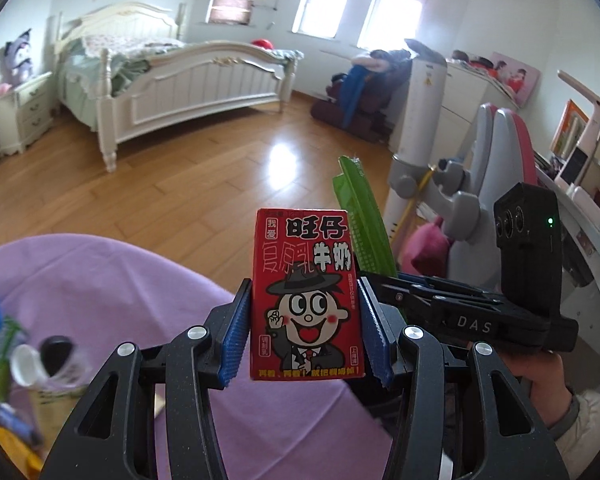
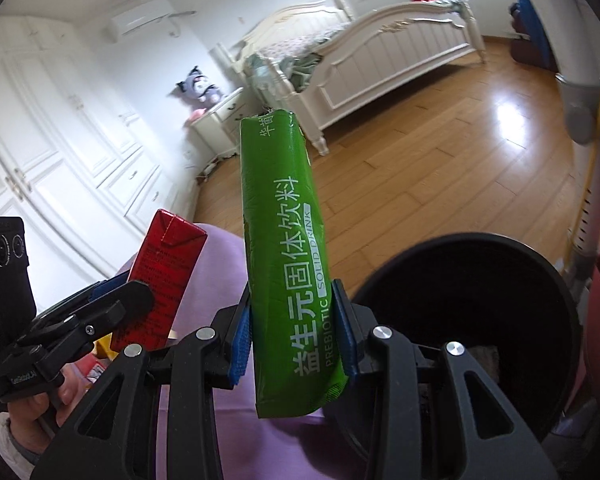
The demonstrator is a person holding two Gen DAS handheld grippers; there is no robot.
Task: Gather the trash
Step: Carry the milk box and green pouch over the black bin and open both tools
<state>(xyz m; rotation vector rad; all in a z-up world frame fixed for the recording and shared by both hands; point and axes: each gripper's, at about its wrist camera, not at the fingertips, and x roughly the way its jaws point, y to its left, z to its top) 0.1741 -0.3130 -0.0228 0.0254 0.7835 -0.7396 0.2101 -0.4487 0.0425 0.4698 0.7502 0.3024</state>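
My left gripper is shut on a red milk carton with a cartoon face, held upright above a purple cloth. My right gripper is shut on a long green drink sachet, held upright. The sachet also shows in the left wrist view, just right of the carton. The carton shows in the right wrist view, at the left. A black round bin stands open just right of my right gripper, below the sachet.
More trash lies blurred at the cloth's left edge: a small bottle with a white cap and wrappers. Beyond are a wooden floor, a white bed, a grey chair and a desk at the right.
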